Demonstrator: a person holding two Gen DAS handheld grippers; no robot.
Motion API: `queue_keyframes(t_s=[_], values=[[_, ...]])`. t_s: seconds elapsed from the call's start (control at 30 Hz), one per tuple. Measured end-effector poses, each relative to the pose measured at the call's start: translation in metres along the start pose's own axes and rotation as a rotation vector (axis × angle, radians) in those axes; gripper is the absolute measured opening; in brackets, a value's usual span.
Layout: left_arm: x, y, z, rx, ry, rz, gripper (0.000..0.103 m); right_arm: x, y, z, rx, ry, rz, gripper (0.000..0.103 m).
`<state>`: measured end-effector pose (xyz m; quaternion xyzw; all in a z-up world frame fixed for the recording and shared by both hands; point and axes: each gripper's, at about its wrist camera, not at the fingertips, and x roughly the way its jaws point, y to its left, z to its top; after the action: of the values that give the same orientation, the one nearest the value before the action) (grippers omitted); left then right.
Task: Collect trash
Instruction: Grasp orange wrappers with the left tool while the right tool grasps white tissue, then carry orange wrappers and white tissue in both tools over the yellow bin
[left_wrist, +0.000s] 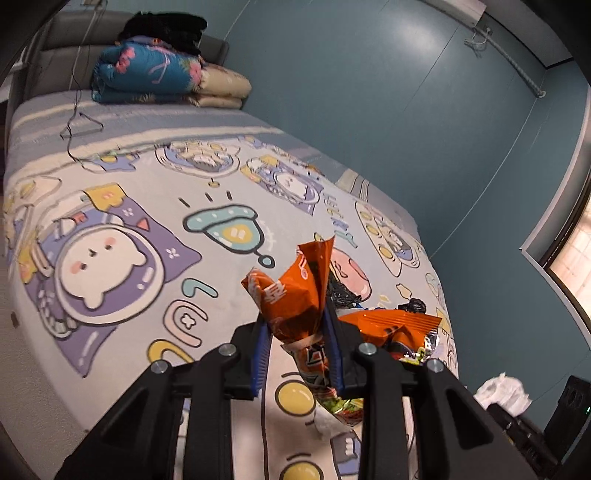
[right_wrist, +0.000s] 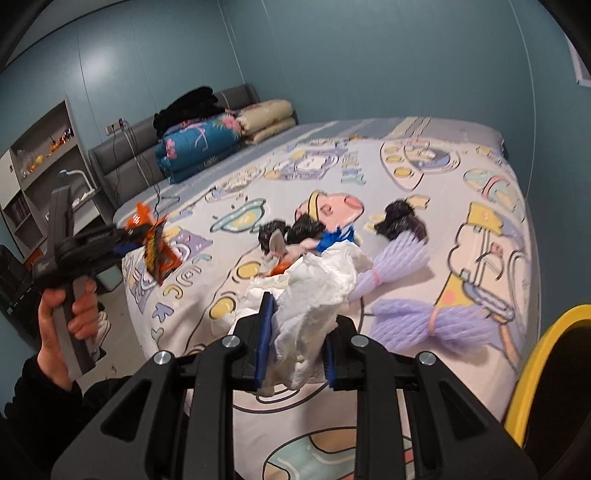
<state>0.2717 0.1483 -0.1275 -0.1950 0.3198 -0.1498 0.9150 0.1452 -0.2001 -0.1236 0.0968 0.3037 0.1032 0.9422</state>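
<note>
The left gripper (left_wrist: 298, 328) is closed on an orange wrapper (left_wrist: 291, 295), its blue pads pinching the crumpled foil at the middle so that the torn top sticks up above the fingers and the lower end hangs below them. In the right wrist view the same gripper (right_wrist: 142, 236) is held above the bed's left edge, lifted clear of the sheet, with the wrapper (right_wrist: 157, 251) dangling and the person's hand (right_wrist: 66, 314) around the grip.

The right gripper (right_wrist: 295, 339) is clamped on a wad of white tissue (right_wrist: 314, 291), which bulges up between the pads and spills over both sides.

Just past the tissue, near the middle of the bed (right_wrist: 424, 384), lies a small heap: a black bag (right_wrist: 291, 229), a blue scrap (right_wrist: 338, 236) and a second black bag (right_wrist: 400, 218) a little to the right. Two purple foam nets (right_wrist: 402, 258) lie toward the bed's right edge, one nearer the camera than the other. From the left wrist view a second orange wrapper (left_wrist: 391, 325) lies on the sheet just right of the fingers.

Folded quilts (right_wrist: 207, 144) are stacked at the head of the bed, and a yellow-rimmed bin (right_wrist: 535, 358) shows at the lower right.
</note>
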Motion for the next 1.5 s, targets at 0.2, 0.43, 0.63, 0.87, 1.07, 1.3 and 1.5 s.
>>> queue_keyframes(t_s=[0.2,0.43,0.63,0.87,1.07,1.3,1.5], values=[[-0.034,-0.019,-0.006,0.047,-0.045,0.019,0.025,-0.033,-0.011,0.013,0.017,-0.063,-0.028,0.022],[-0.056,-0.05,-0.009,0.098,-0.076,-0.009,0.025,-0.07,-0.03,0.027,0.049,-0.132,-0.073,0.022],[-0.059,-0.088,-0.016,0.155,-0.07,-0.053,0.025,-0.099,-0.045,0.032,0.066,-0.194,-0.123,0.022],[-0.049,-0.133,-0.028,0.217,-0.037,-0.086,0.025,-0.131,-0.062,0.03,0.082,-0.262,-0.179,0.022],[-0.04,-0.173,-0.043,0.273,-0.002,-0.121,0.025,-0.156,-0.082,0.026,0.112,-0.301,-0.225,0.022],[-0.032,-0.218,-0.056,0.325,0.032,-0.163,0.026,-0.184,-0.104,0.018,0.145,-0.346,-0.295,0.022],[-0.022,-0.264,-0.067,0.387,0.06,-0.218,0.026,-0.204,-0.121,0.011,0.163,-0.371,-0.356,0.022]])
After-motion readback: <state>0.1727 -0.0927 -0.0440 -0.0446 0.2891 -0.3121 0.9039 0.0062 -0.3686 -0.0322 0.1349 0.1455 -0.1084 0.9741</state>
